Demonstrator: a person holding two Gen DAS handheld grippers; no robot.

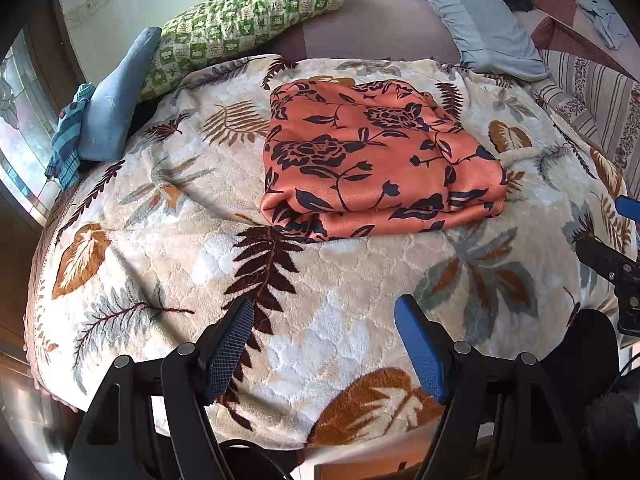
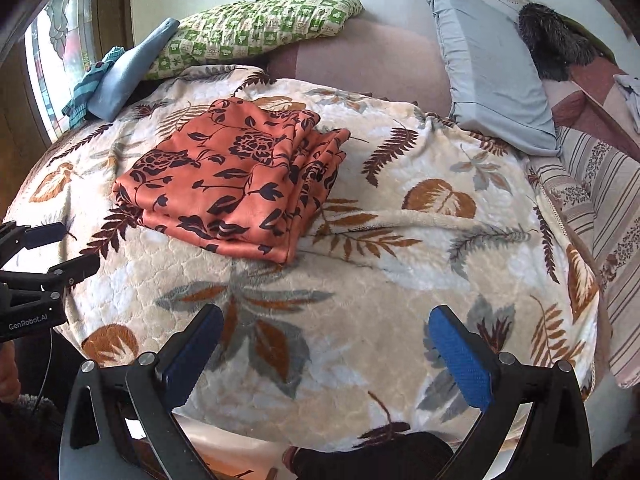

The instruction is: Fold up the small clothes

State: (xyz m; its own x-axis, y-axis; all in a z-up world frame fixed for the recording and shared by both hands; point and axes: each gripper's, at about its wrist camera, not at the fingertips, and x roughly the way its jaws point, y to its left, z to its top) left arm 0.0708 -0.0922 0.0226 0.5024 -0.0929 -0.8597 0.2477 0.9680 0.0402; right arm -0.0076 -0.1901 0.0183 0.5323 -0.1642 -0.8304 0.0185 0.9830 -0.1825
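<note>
An orange cloth with dark flower print [image 1: 372, 164] lies folded in a thick rectangle on the leaf-patterned blanket [image 1: 168, 240]; it also shows in the right wrist view [image 2: 236, 180]. My left gripper [image 1: 324, 340] is open and empty, held above the blanket in front of the cloth and apart from it. My right gripper [image 2: 326, 344] is open and empty, to the right and in front of the cloth. The right gripper shows at the right edge of the left wrist view [image 1: 612, 240], and the left gripper at the left edge of the right wrist view [image 2: 48, 248].
A green checked pillow [image 1: 244, 20] and a blue folded cloth [image 1: 116, 100] with a striped blue garment [image 1: 68, 136] lie at the back left. A grey-blue pillow [image 2: 492, 68] and a dark furry thing [image 2: 556, 44] lie at the back right. A striped bedcover [image 2: 600, 208] runs along the right.
</note>
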